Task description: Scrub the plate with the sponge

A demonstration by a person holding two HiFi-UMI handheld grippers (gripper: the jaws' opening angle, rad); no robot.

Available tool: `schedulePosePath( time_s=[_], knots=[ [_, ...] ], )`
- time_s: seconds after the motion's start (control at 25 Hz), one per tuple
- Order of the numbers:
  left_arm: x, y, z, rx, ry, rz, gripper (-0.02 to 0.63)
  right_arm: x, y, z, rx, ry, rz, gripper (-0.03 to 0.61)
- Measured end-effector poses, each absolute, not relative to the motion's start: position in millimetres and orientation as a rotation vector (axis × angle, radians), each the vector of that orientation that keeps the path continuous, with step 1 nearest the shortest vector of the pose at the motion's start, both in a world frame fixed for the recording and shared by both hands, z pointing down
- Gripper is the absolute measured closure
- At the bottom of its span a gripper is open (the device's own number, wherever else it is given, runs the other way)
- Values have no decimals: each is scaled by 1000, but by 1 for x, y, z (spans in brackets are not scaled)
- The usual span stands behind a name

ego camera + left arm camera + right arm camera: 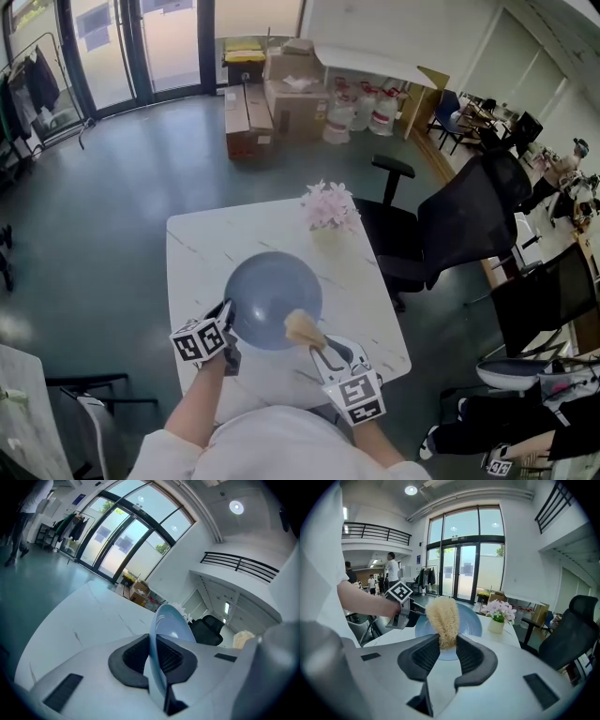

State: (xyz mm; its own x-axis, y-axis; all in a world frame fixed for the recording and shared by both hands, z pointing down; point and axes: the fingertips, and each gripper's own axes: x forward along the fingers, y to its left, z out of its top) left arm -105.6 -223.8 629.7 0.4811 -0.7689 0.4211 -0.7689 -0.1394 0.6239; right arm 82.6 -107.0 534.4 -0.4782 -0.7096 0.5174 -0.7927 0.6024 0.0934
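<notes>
Head view: marble table (208,251), grey floor (122,187)

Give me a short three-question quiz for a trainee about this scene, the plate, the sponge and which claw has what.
1. True or false: the left claw is shut on the rim of the blue plate.
2. Multiple choice: what does the right claw hold? A) a folded cloth. B) a pale fibrous sponge. C) nothing.
3. Fill in the gap: beyond the plate, at the far side of the white table, stands a small pot of pink ____.

Key: 1 true. 2 B. 3 flowers.
</notes>
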Motion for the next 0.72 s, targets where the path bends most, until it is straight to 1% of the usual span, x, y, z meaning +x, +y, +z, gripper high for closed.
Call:
schedulePosePath(
  time_s=[0.24,0.72],
  knots=[
    [-98,-225,658,1827,-1240,38,571,112,-103,540,1283,-2262,280,459],
    [-87,-228,707,1701,-1215,121,571,138,-85,550,1369,-2193,354,459]
  ],
)
